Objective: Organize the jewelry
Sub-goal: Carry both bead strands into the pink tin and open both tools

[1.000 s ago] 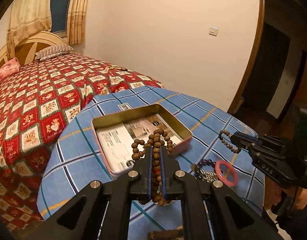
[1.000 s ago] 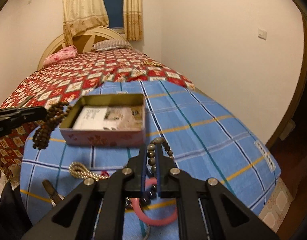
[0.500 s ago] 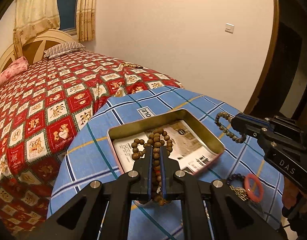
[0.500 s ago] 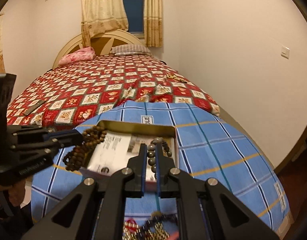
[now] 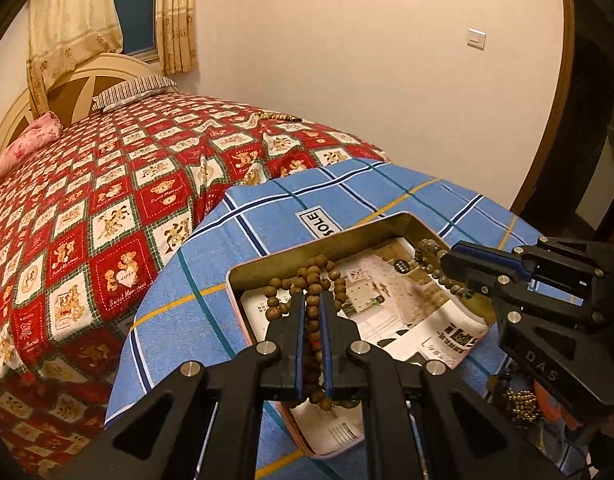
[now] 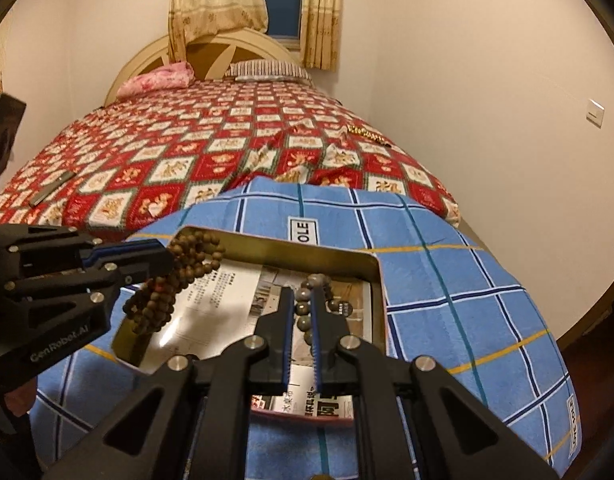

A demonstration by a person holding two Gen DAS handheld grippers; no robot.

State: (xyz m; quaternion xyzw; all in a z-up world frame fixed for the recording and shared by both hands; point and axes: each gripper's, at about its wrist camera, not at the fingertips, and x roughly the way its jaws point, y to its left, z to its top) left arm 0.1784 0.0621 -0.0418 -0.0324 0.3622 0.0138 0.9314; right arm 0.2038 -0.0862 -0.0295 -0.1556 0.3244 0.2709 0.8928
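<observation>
An open metal tin (image 5: 243,274) lined with printed paper sits on a blue checked cloth (image 5: 267,216); it also shows in the right wrist view (image 6: 371,264). My left gripper (image 5: 311,300) is shut on a brown wooden bead string (image 5: 313,276) and holds it over the tin's left part. My right gripper (image 6: 303,296) is shut on a darker grey-brown bead bracelet (image 6: 321,282) over the tin's right part. Each gripper shows in the other's view: the right gripper (image 5: 451,260) and the left gripper (image 6: 167,254).
The cloth covers the foot of a bed with a red patterned quilt (image 6: 211,148). Gold beads (image 5: 519,404) and an orange-pink ring (image 5: 547,396) lie on the cloth under the right gripper. A gold chain (image 6: 365,132) lies on the quilt near the wall.
Both grippers have moved forward with their beads, from beside the tin to over it. The right gripper has left the pink ring and gold beads behind.
</observation>
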